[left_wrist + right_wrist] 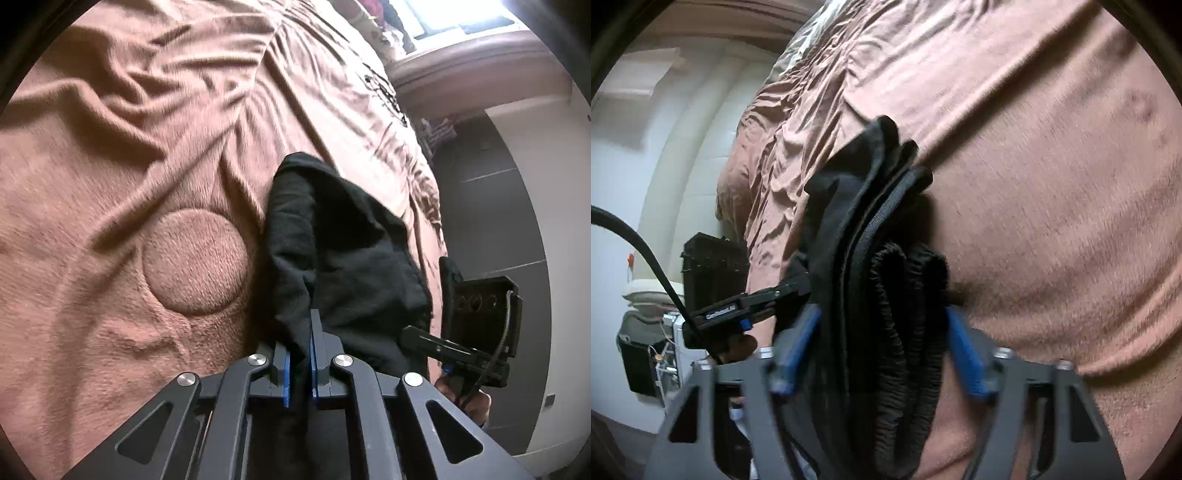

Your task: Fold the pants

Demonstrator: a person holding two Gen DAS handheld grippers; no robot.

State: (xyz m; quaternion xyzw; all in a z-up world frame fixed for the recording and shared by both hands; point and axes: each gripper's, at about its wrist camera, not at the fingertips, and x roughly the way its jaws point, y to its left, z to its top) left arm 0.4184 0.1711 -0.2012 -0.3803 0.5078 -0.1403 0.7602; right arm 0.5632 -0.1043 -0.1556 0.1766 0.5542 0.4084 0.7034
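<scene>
The black pants (343, 251) hang bunched over the brown blanket of the bed (129, 184). My left gripper (300, 354) is shut on a fold of the pants, its blue pads pinching the cloth. In the right wrist view the pants (875, 280) show as several thick layers with the ribbed elastic waistband (908, 332) on the right. My right gripper (882, 325) is shut on this thick stack, its blue pads held apart by the cloth. The other gripper shows in each view: the right one in the left view (476, 332), the left one in the right view (738, 306).
The brown blanket has a round embossed patch (195, 262) and many wrinkles. The bed edge drops to a dark grey floor (491, 221) on the right. A white wall and a window (461, 14) lie beyond. White furniture (646, 295) stands left of the bed.
</scene>
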